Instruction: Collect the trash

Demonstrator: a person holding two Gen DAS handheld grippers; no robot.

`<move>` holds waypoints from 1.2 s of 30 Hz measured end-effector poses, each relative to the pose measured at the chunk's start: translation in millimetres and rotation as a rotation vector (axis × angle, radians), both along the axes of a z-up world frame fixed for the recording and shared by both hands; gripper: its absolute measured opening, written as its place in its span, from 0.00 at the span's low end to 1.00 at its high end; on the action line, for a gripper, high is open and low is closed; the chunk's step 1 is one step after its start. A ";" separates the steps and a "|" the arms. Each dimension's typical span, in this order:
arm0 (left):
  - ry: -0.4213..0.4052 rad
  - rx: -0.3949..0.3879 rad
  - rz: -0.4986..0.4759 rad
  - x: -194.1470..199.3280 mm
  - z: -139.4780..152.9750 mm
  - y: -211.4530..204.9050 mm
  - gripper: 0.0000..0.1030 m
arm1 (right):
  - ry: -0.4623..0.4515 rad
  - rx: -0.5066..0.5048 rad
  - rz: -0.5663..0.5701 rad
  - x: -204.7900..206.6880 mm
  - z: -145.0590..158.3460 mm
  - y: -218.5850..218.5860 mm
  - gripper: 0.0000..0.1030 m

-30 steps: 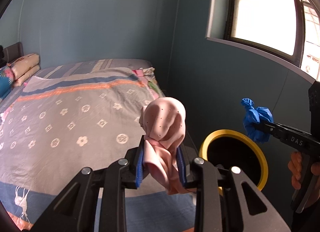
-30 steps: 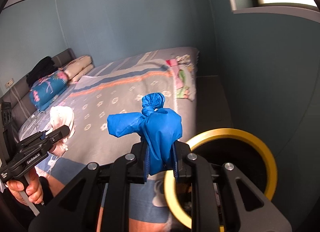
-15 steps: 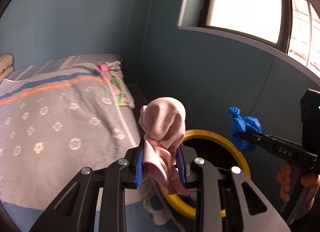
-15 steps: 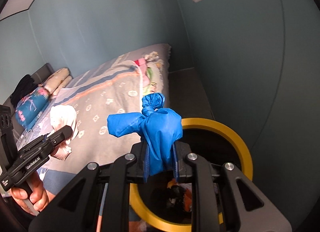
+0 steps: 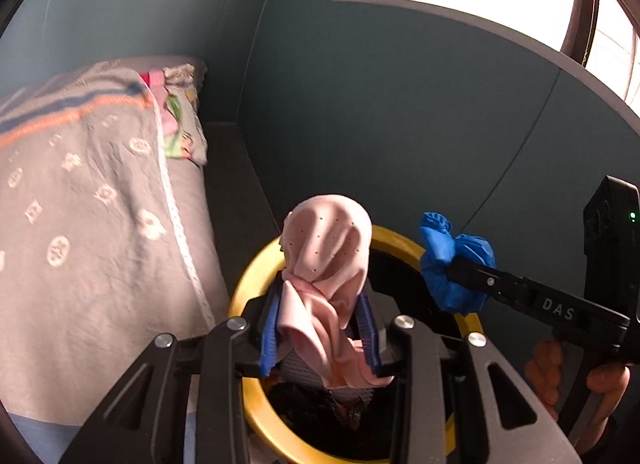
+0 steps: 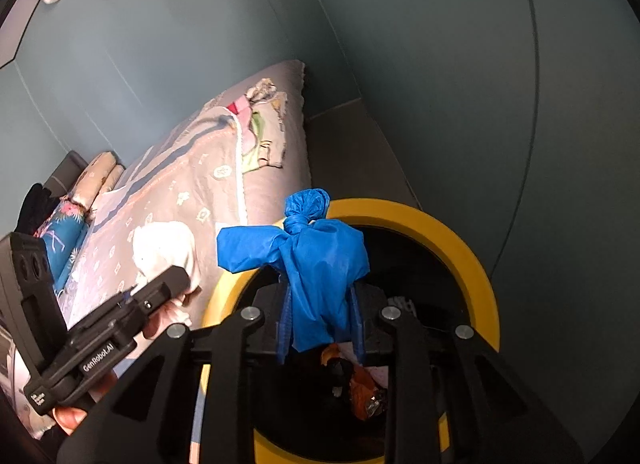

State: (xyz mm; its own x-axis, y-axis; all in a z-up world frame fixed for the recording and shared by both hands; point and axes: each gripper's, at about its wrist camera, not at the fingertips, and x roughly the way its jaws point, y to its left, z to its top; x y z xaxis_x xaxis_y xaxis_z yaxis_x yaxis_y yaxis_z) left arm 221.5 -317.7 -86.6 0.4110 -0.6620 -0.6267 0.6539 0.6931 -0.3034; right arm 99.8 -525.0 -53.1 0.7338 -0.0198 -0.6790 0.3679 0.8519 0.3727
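Bed beside yellow-rimmed bin

My left gripper is hiding the near rim of the bin and most of what is lying inside, and the pink bag is covering its pads. My right gripper is blocking the bin's middle, so the trash down there is showing only as dark, unclear scraps. The bed is running off the left edge.
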 end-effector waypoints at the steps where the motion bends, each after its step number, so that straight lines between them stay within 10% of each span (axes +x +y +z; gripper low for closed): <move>1: -0.002 0.000 -0.001 0.0 -1.1 -0.1 0.37 | 0.001 0.003 -0.006 -0.4 -1.4 -1.8 0.25; 7: -0.005 -0.020 0.014 -0.4 0.2 7.1 0.58 | -0.001 0.003 -0.035 -3.4 -5.7 -4.8 0.35; 21: -0.058 -0.009 0.155 0.2 21.1 74.7 0.58 | 0.002 -0.003 -0.004 2.4 4.3 21.8 0.39; 36: -0.186 0.029 0.480 -19.1 61.6 258.6 0.61 | -0.061 -0.145 0.296 48.1 45.2 190.7 0.45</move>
